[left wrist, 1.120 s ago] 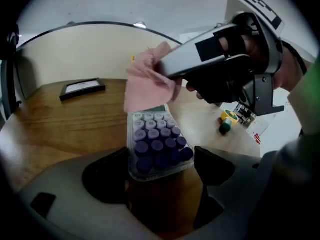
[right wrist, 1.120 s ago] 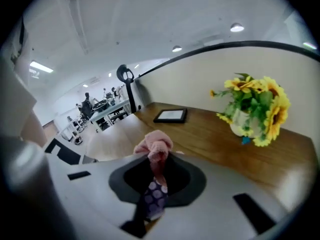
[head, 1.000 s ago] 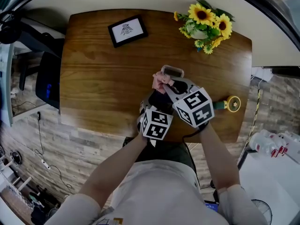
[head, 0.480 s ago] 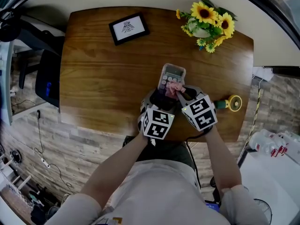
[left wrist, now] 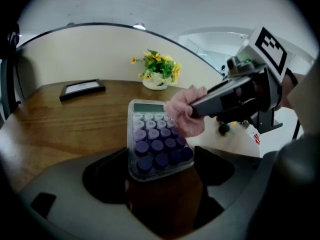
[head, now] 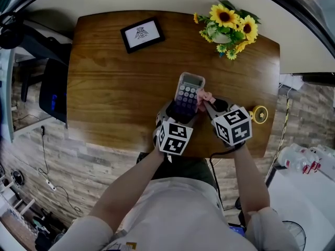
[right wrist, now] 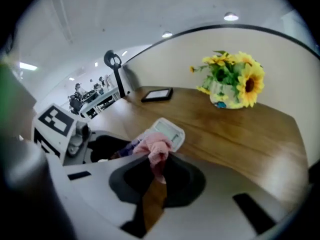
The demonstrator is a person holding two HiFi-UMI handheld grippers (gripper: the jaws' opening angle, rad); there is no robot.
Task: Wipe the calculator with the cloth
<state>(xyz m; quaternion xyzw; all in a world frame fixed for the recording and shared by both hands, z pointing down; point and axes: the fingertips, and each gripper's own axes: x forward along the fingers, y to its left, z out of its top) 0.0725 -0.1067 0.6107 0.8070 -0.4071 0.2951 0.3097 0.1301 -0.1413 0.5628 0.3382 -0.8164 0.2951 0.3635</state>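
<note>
My left gripper [left wrist: 159,170] has its fingers clamped on the near end of the calculator [left wrist: 156,143], close to the front edge of the tabletop [head: 115,88]. My right gripper [right wrist: 152,176] pinches the cloth [right wrist: 156,150] (a pink, bunched one) against the calculator's right side.

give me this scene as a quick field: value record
left gripper: shut on the near end of the calculator
right gripper: shut on a pink cloth
cloth position: at the calculator's right edge
calculator: keys up, display end away from the person
table: wooden
also on table: sunflower pot, framed picture
</note>
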